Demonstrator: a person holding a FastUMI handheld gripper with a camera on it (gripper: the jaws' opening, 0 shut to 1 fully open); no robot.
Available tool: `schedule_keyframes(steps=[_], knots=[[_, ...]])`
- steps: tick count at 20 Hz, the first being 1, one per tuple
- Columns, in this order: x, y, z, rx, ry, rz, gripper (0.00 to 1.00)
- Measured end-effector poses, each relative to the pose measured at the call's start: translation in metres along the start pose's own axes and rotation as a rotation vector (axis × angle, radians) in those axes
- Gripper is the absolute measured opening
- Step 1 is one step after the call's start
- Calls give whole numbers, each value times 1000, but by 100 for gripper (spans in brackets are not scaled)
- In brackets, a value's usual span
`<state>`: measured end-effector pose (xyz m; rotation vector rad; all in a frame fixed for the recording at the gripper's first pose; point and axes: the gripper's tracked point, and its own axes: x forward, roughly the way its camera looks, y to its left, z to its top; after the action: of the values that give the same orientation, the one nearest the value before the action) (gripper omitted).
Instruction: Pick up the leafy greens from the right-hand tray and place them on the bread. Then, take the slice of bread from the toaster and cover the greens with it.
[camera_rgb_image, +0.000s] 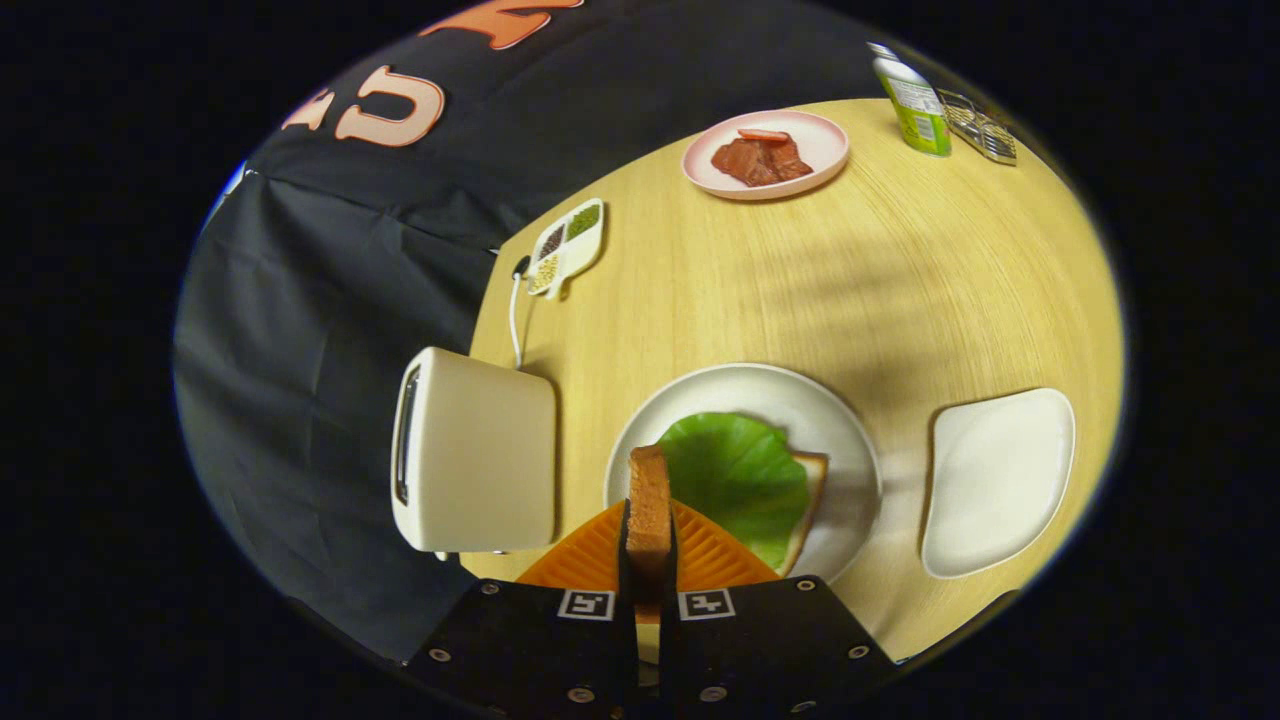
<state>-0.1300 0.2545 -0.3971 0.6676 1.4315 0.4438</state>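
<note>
The gripper (648, 560) clamps a slice of bread (649, 505) edge-on between its two fingers, both pressing on the crust, holding the slice upright above the near edge of a round wooden table (900, 290). Just ahead of the fingers sits a round white plate (850, 440), carrying a second slice of bread (808, 490) that lies flat with the leafy greens (740, 475) spread over it; the leaf covers most of that slice, leaving only its right-hand crust showing. The held slice hangs over the plate's near-left rim, beside the greens rather than on them.

To the left of the plate, at the table's left edge, stands a cream toaster (475, 465), its slot facing outward past the edge and its white cord (515, 310) running toward the far-left edge. Right of the plate, near the right edge, lies a white tray (1000, 480). Further along the left edge rests a small divided dish (567, 247) holding dark, green and pale grains in separate compartments. At the far edge a pink plate (768, 152) holds reddish pieces of meat (760, 158), and beyond it to the right stand a green-and-white carton (915, 105) and a wire rack (980, 125).
</note>
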Motion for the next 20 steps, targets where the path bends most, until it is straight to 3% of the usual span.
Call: schedule_keyframes(steps=[4,6,10,13,14,20], knots=[[6,-16,-1,-41,-24,-33,15],[4,-20,3,-93,-48,-52,23],[-6,-34,9,-220,-122,-126,50],[-29,-19,29,-279,-217,-104,82],[-38,-16,37,-300,-264,-101,86],[-129,30,103,-450,-584,-123,97]])
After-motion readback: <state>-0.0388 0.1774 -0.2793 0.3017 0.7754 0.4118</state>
